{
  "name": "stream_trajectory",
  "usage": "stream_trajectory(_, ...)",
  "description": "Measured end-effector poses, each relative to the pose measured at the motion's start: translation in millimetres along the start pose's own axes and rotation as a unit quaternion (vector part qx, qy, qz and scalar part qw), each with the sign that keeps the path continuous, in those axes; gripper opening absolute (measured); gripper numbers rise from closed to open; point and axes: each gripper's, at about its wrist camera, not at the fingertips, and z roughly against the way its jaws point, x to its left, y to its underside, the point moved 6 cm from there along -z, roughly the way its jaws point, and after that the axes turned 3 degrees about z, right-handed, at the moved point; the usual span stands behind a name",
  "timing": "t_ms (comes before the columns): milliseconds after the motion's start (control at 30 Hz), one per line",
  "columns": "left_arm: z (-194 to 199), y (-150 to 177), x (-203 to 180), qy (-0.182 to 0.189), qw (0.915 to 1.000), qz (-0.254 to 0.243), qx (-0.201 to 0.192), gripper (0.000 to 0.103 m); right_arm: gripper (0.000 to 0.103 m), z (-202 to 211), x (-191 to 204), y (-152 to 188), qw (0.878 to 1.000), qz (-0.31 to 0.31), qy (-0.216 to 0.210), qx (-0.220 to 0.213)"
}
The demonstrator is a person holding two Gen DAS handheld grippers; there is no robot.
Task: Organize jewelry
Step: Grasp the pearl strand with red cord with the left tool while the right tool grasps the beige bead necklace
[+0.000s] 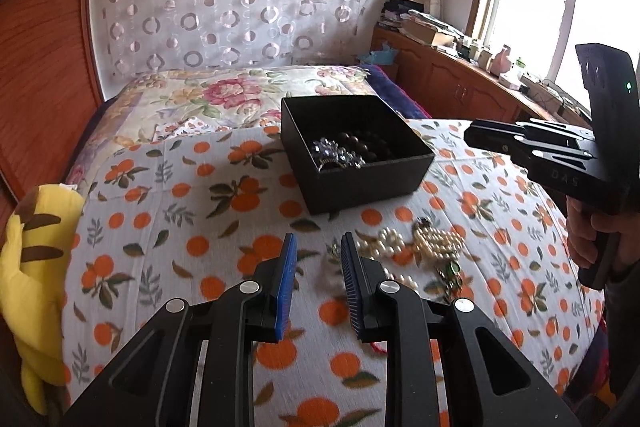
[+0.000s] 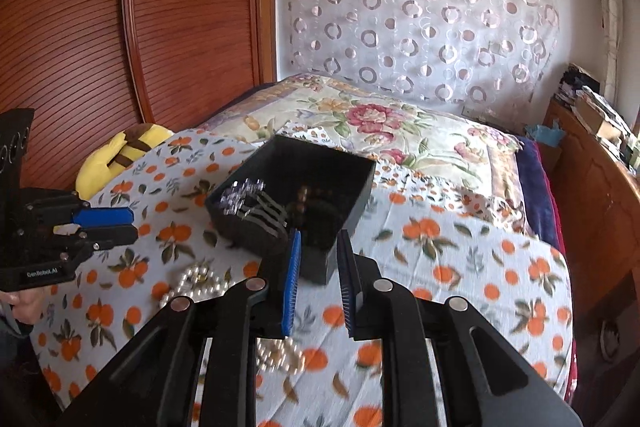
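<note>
Pearl strands (image 1: 424,243) are lying tangled on the orange-print bedspread (image 1: 160,227), near side of the black box (image 1: 356,151). They are likely handling light, slippery and limp, so pinching a bunched loop seems best. Left gripper (image 1: 318,247) and right gripper (image 2: 318,247) are both hovering slightly parted, gripping nothing. Inside the box, dark beads (image 1: 368,143) and a sparkly hair comb (image 2: 248,203) are resting.
</note>
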Motion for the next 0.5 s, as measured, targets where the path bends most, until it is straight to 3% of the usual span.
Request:
stream_trajectory(200,13,14,-5,0.001,1.0,-0.003,-0.003,0.022,0.02,7,11,18,1.0,-0.003,0.004,0.012)
stream_trajectory(300,18,19,-7,0.003,1.0,-0.005,-0.004,0.028,0.02,6,18,25,1.0,-0.002,0.001,0.021)
stream_trajectory(500,23,29,-8,0.006,1.0,-0.005,-0.004,0.029,0.021,-7,38,40,0.999,0.002,-0.023,0.046)
